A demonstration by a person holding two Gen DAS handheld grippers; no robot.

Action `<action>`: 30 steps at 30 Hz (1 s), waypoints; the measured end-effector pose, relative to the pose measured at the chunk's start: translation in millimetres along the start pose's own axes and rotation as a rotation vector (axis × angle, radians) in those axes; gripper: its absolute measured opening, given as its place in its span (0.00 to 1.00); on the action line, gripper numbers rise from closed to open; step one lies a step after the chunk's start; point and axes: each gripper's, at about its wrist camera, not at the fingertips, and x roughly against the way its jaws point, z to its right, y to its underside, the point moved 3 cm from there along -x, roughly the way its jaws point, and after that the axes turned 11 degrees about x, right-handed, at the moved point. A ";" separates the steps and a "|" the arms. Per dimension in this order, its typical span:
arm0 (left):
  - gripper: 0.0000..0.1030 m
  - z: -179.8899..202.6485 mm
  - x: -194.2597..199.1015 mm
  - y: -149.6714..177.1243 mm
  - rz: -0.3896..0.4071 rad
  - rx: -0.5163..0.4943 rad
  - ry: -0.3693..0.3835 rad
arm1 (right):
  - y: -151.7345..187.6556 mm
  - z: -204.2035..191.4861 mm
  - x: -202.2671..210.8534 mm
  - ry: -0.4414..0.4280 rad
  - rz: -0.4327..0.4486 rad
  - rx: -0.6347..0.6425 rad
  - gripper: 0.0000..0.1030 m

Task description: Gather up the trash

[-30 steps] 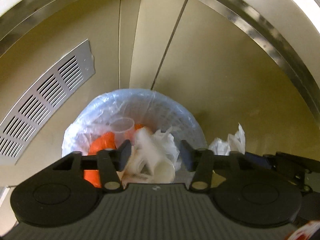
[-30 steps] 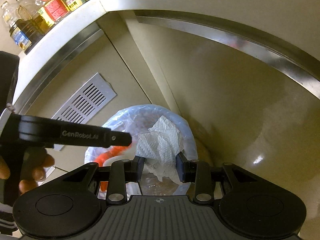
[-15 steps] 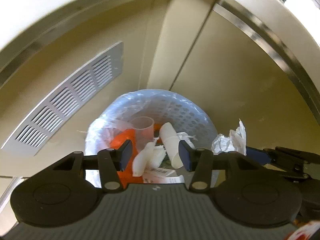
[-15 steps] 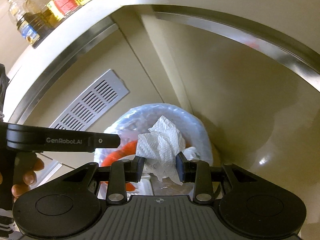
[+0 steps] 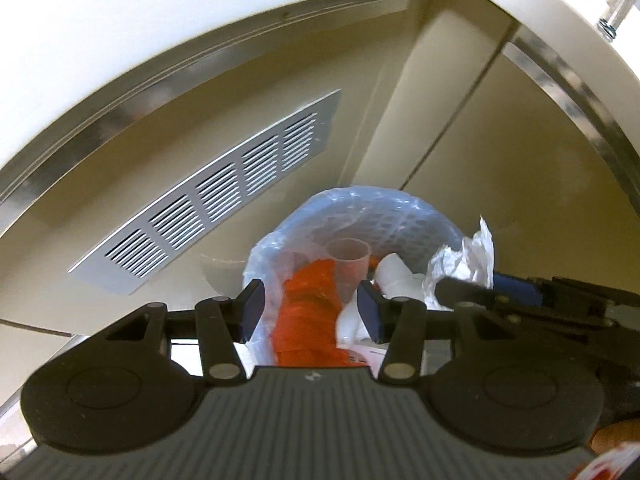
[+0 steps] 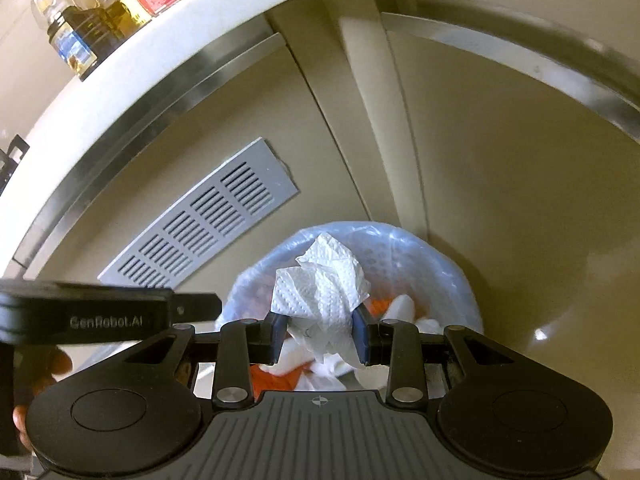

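Note:
A trash basket lined with a clear bluish bag [image 5: 404,216] [image 6: 452,276] stands on the floor against beige cabinets. It holds an orange wrapper [image 5: 308,312], a clear plastic cup [image 5: 348,256] and white paper. My left gripper [image 5: 311,310] is open and empty above the basket's near rim. My right gripper [image 6: 320,334] is shut on a crumpled white paper towel [image 6: 320,288] and holds it over the basket. The towel also shows at the right of the left wrist view [image 5: 464,264].
A metal vent grille [image 5: 216,208] [image 6: 200,224] is set in the cabinet left of the basket. A white countertop edge [image 6: 120,64] runs above, with oil and sauce bottles [image 6: 80,24] on it. The left gripper's body [image 6: 100,316] crosses the right wrist view.
The white paper that was between my left fingers now lies in the basket, and my left gripper has risen and drawn back. My right gripper has also risen, with the towel still in it.

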 end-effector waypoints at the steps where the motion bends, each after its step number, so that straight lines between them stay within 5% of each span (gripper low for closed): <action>1: 0.45 -2.6 0.4 -0.2 0.000 0.004 -0.002 | -1.8 -0.3 -2.8 -0.002 -0.001 -0.008 0.37; 3: 0.45 -6.5 0.9 0.2 0.000 0.010 -0.005 | -5.5 -1.1 -7.8 0.012 0.005 -0.031 0.57; 4: 0.45 -8.9 1.2 0.6 -0.001 0.012 -0.006 | -6.5 -1.0 -8.7 0.023 0.012 -0.037 0.60; 21: 0.46 -11.3 1.4 11.6 0.009 0.027 0.002 | 6.1 7.9 -6.7 0.054 -0.035 -0.039 0.61; 30: 0.46 4.6 43.7 26.5 0.078 0.027 -0.016 | 10.1 3.3 32.1 0.036 -0.047 -0.007 0.70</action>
